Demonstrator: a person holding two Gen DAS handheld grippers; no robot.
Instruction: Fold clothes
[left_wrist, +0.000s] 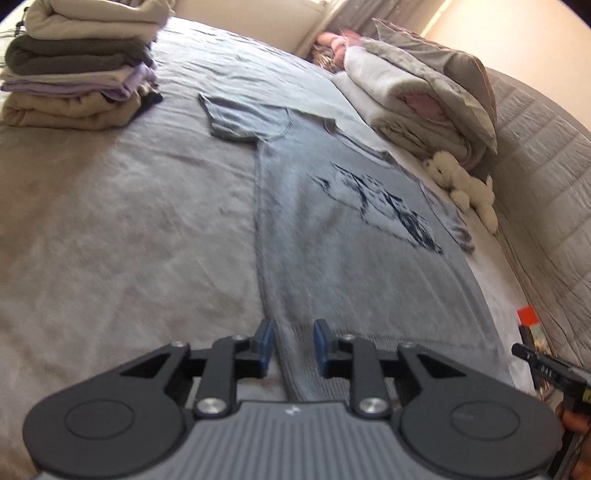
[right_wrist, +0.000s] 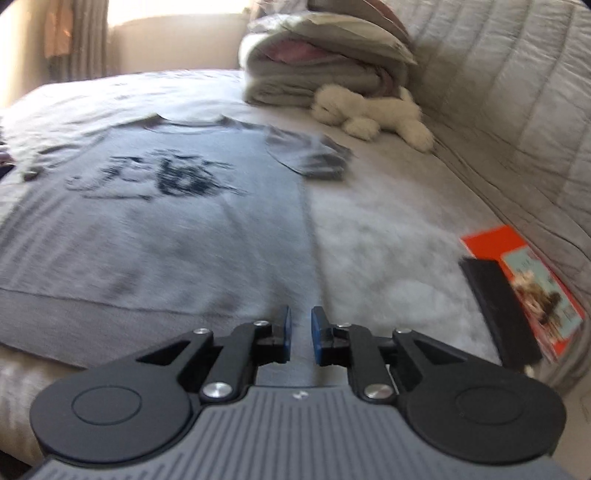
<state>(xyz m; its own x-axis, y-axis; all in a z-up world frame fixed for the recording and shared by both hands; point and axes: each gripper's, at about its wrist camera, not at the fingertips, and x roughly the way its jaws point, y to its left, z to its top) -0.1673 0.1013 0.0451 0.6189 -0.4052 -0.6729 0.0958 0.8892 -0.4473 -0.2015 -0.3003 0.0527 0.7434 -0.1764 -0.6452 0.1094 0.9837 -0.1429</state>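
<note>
A grey T-shirt (left_wrist: 332, 229) is lying spread flat, print side up, on the pale bedspread (left_wrist: 129, 229). Its long axis is running from the ribbed hem, which is nearest the two grippers, away to the neckline, which is pointing towards the far side of the bed where the folded bedding is sitting. Both short sleeves are sticking out sideways, and the dark printed picture (right_wrist: 162, 177) is sitting across the chest.

The left gripper (left_wrist: 294, 347) is hanging over the hem's left corner, its blue pads standing a little apart; the hem cloth is showing in the gap between them, but the pads are not pressing on it. The right gripper (right_wrist: 300, 334) is sitting at the hem's right corner, its jaws parted only narrowly, with the shirt's side edge running up from between them (nothing is pinched there either).

Further out, a stack of folded clothes (left_wrist: 77, 70) is resting on the bed to the left of the shirt. Beyond the neckline, a pile of folded blankets and a pillow (right_wrist: 325, 55) is leaning by the quilted headboard (right_wrist: 517, 92), with a white plush toy (right_wrist: 369, 110) lying just in front of it. A book with an orange cover (right_wrist: 532, 280) is lying to the right, a dark flat object (right_wrist: 498, 314) resting partly on it.
</note>
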